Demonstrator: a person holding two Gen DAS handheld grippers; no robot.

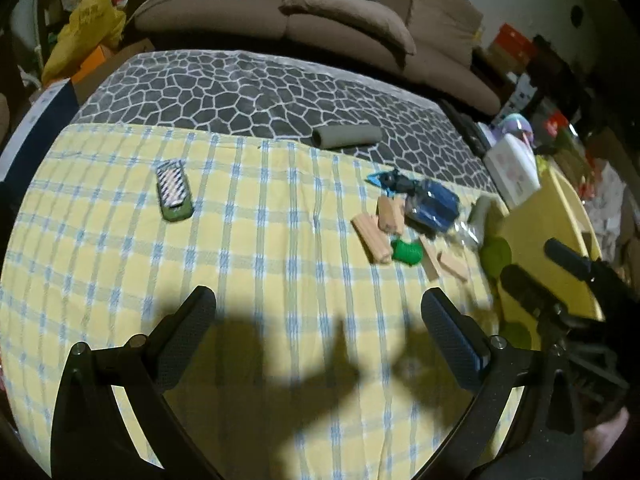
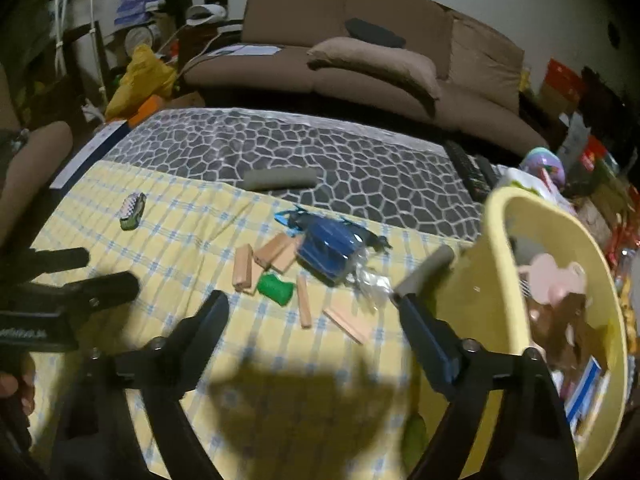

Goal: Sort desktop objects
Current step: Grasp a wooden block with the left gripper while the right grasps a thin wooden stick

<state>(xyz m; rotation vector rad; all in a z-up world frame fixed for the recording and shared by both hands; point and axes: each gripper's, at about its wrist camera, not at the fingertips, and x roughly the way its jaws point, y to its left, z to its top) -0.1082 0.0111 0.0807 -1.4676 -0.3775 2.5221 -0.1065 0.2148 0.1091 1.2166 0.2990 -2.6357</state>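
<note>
Now both claws hang open above the checked cloth

Now I hold my left claw over the yellow checked cloth, with its jaws wide apart and nothing between them. Ahead of it and to the left lies a small green case with a striped top. Ahead and to the right is a pile of objects: several wooden blocks, a green toy piece touching them, and a blue toy just behind. Further ahead, a grey tube lies on the dark stone-pattern mat.

My right claw is also open and holds nothing; no object is between its fingers. Just ahead of it lie the same green piece and the wooden blocks, with the blue toy behind them. A second grey tube lies close beyond the tip of the right finger. To the right of this claw stands a yellow basket, which already has some things inside. They are too blurred to name.
</note>
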